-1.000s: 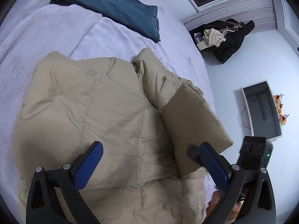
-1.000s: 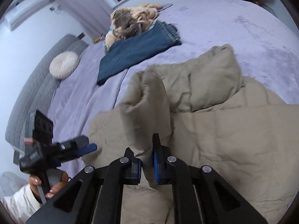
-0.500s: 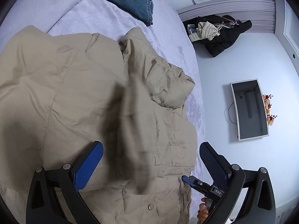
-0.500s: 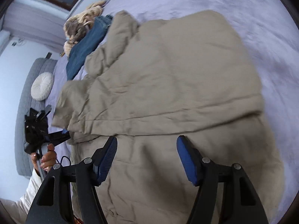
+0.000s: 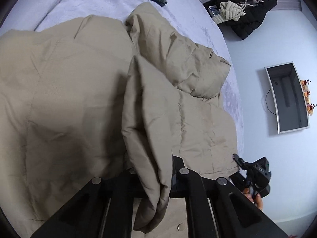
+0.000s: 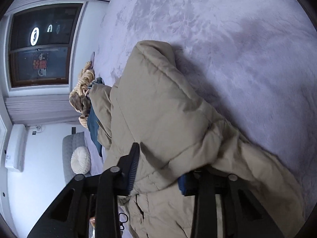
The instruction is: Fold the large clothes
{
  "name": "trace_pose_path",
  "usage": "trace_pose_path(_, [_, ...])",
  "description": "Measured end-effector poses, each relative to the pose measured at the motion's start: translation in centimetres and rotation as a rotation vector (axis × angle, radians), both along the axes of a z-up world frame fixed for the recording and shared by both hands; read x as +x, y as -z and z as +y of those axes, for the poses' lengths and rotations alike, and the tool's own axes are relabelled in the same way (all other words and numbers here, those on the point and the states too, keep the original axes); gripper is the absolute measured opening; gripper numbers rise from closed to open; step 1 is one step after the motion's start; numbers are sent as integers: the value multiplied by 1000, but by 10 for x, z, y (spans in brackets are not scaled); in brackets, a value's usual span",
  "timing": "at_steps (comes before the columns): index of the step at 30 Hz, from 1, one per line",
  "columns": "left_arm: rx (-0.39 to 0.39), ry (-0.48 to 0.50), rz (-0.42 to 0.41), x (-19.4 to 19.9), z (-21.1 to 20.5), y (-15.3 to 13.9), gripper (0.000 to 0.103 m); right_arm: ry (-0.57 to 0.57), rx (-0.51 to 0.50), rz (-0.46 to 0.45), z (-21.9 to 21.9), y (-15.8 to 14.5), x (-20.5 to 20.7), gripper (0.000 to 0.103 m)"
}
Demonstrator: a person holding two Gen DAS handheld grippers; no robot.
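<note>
**Op:** Lavender bedspread (image 6: pixel 247 39) under everything. Tan jacket (image 5: pixel 59 99) spread on it, ahead of both tongs.

**Lead:** Left tongs?

**Op:** Left tongs (image 5: pixel 152 178) just closed, clamped on a jacket fold that droops between the jaws.

**Lead:** Right?

**Op:** Right tongs (image 6: pixel 158 176) just narrowed, pinching a puffy jacket section. Jeans (image 6: pixel 93 127) beyond it, far side.

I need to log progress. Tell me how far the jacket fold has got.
Early to midway. Done: the jacket lies spread on the bed, one sleeve already laid over the body. In hand: the left gripper has just closed its jaws on a raised flap; the right gripper has just closed on a padded fold. Left: laying those folds flat and folding the jacket smaller.
</note>
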State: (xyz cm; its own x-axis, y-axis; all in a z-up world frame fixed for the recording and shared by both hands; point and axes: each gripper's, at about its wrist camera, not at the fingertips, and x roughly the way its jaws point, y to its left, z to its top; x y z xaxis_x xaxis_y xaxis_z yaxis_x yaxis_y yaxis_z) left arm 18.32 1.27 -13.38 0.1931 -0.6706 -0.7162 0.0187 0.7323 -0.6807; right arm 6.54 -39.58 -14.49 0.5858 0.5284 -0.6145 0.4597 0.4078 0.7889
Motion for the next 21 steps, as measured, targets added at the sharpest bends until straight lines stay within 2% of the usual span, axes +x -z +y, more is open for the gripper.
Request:
trace_pose_path(1, [20, -3, -37, -2, 0, -7, 11, -5, -20, -12, -2, -5, 7, 16])
trace_pose_path(2, [34, -8, -68, -5, 1, -14, 11, -13, -43, -26, -5, -12, 12, 14])
trace_pose_path(5, [77, -21, -92, -9, 4, -16, 11, -55, -124, -89, -9, -37, 25, 14])
trace_pose_path(7, [118, -13, -80, -9, 3, -8, 11, -89, -169, -86, -10, -40, 33, 14])
trace_pose_path(10, [191, -7, -87, -10, 0, 2, 11, -131, -224, -29, -16, -22, 33, 14])
trace_pose_path(13, [250, -38, -95, -15, 3, 0, 15, -127, -194, 46, -24, 8, 27, 11])
trace_pose_path(14, [272, -49, -101, -17, 5, -1, 20, -123, -177, 52, -29, 14, 21, 11])
trace_pose_path(16, [326, -72, -114, -21, 10, -9, 38, -114, -137, 53, -32, 12, 15, 15])
trace_pose_path(17, [352, -85, -124, -24, 15, -14, 60, -123, -131, 60, -33, 10, 12, 17])
trace_pose_path(18, [380, -112, -147, -28, 23, -21, 75, -139, -135, 69, -34, 4, 7, 20])
trace_pose_path(20, [406, -146, -182, -31, 32, -34, 75, -163, -164, 72, -36, -9, -7, 37])
trace_pose_path(21, [406, -152, -180, -30, 36, -38, 75, -174, -192, 69, -36, -18, -15, 41])
